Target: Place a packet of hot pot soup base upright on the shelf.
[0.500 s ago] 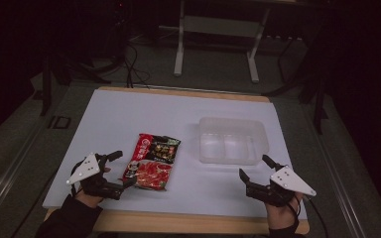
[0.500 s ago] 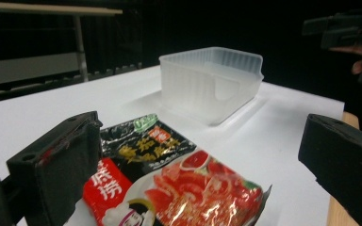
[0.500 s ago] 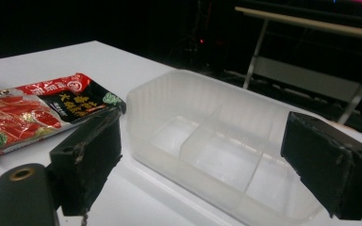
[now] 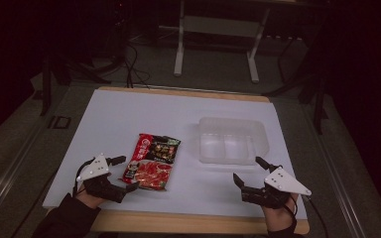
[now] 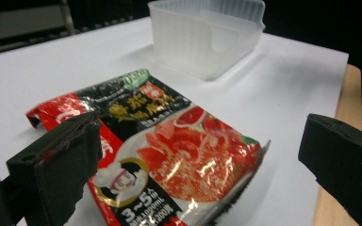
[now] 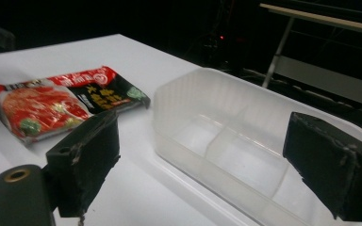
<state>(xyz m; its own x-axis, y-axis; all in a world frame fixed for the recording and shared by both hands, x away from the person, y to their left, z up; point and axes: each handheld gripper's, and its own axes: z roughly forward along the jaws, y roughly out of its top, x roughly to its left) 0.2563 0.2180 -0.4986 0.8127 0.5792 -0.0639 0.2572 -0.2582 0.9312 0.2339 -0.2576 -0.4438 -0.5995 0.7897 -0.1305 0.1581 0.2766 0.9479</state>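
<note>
A red and black food packet (image 4: 152,161) lies flat on the white table (image 4: 129,119), left of centre. My left gripper (image 4: 124,173) is open at the packet's near left edge, its jaws on either side of the packet's (image 5: 169,150) near end in the left gripper view, nothing gripped. A clear plastic tray (image 4: 232,140) with two compartments stands to the right of the packet. My right gripper (image 4: 250,172) is open just in front of the tray (image 6: 226,146), which lies between and beyond its jaws. The packet (image 6: 61,101) shows off to its left.
The table's wooden front edge (image 4: 193,223) runs just beyond my hands. A metal stand (image 4: 216,42) and cables lie on the dark floor behind the table. Bare table surface spreads behind the packet and tray.
My left gripper has shifted slightly to the right, closer onto the packet's near end. The right gripper, the packet and the tray stay about where they were.
</note>
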